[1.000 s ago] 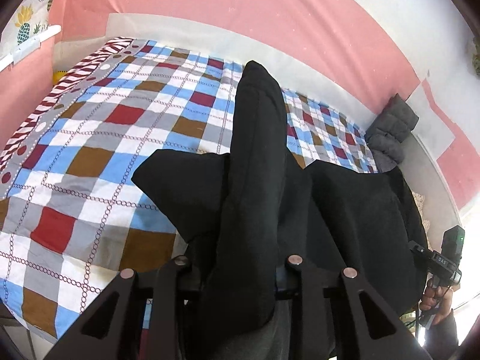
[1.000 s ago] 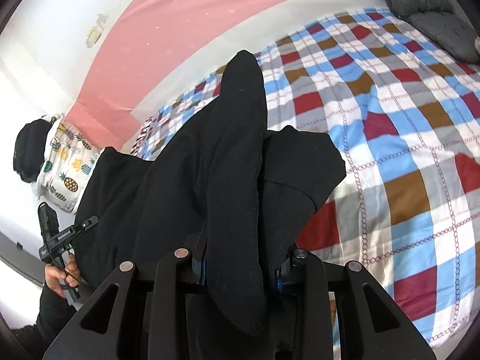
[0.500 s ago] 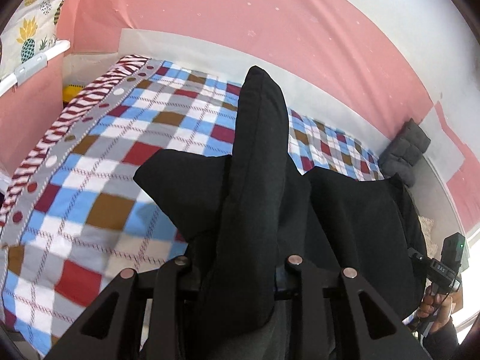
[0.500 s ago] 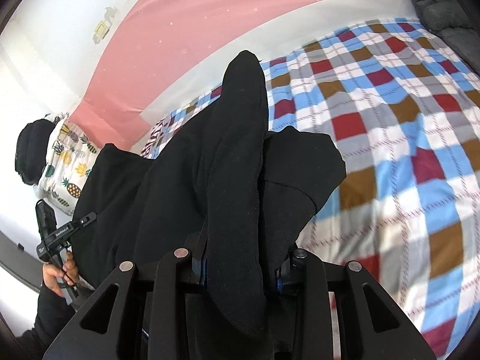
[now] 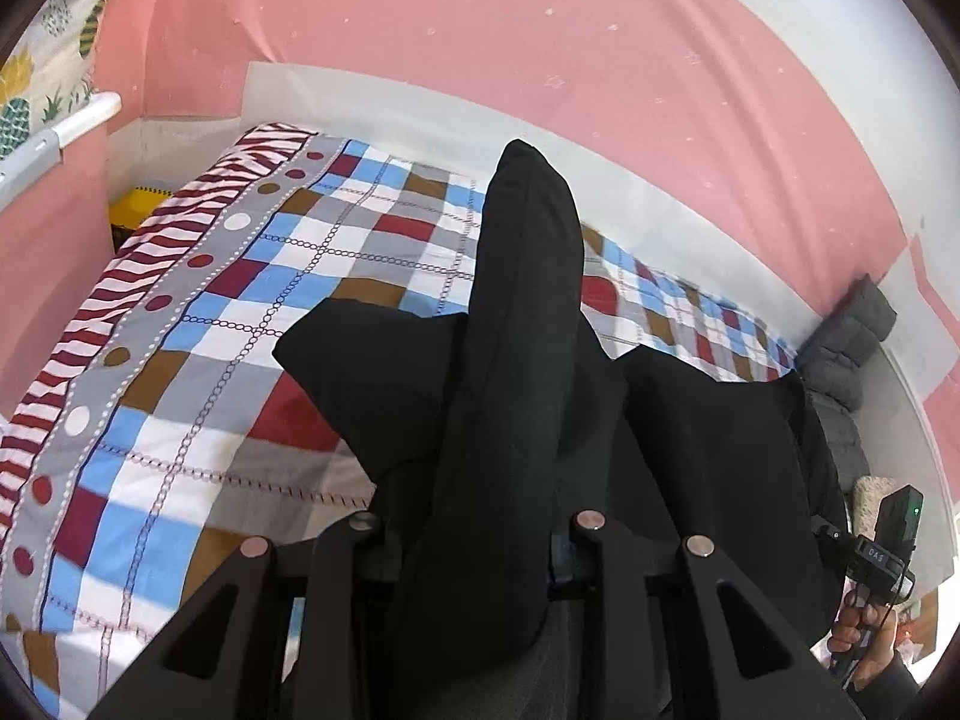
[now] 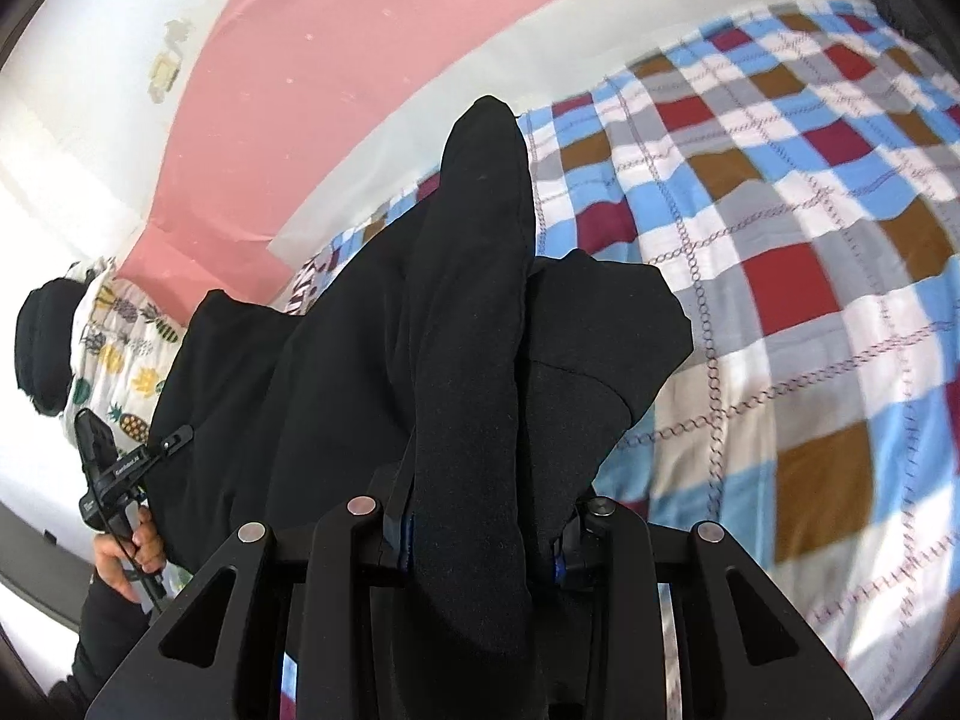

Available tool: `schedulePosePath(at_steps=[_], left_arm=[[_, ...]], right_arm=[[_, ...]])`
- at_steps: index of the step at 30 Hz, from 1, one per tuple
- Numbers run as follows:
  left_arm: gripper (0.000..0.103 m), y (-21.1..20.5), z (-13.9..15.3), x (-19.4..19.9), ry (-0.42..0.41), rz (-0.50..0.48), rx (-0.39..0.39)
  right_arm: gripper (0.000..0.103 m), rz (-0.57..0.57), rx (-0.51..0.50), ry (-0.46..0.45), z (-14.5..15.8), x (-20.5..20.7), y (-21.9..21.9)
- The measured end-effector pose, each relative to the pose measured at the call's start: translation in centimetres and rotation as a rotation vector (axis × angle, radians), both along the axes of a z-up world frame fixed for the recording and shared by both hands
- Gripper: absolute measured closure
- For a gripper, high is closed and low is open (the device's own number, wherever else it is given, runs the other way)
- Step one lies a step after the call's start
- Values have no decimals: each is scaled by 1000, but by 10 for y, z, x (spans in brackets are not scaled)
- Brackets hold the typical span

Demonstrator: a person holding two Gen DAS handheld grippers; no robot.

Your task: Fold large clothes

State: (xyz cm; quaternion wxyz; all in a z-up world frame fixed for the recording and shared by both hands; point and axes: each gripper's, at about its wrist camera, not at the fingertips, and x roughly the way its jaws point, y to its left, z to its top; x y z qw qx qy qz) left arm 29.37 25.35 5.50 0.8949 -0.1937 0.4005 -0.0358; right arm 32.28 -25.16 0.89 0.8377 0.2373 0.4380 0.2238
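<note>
Left gripper [image 5: 480, 546] clamped on a bunched fold of the large black fabric garment [image 5: 516, 360]; cloth runs up between its fingers toward 12 o'clock. Right gripper [image 6: 480, 534] likewise clenched on the same garment [image 6: 468, 330]. Garment hangs stretched between the two tools above the blue, red, brown and grey checked bedspread [image 5: 252, 312], loose flaps drooping at 9 and 3 o'clock. Pink wall [image 5: 480, 42] behind at 12.
</note>
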Motion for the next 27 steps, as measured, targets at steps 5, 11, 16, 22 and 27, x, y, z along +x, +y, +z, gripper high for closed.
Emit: schedulePosePath(at_steps=[5, 11, 16, 22, 27], left_arm=[[72, 17, -48, 26, 26, 29, 1], [44, 41, -124, 38, 147, 82, -18], [40, 61, -123, 22, 122, 116, -131], [41, 79, -81, -6, 9, 195, -86], [41, 49, -62, 31, -31, 118, -7]], right_arm=[[67, -26, 12, 59, -43, 22, -5], [30, -84, 92, 172, -92, 24, -30], [29, -98, -21, 143, -63, 13, -33], [34, -182, -176, -29, -3, 3, -43], [77, -111, -303, -58, 1, 43, 10]])
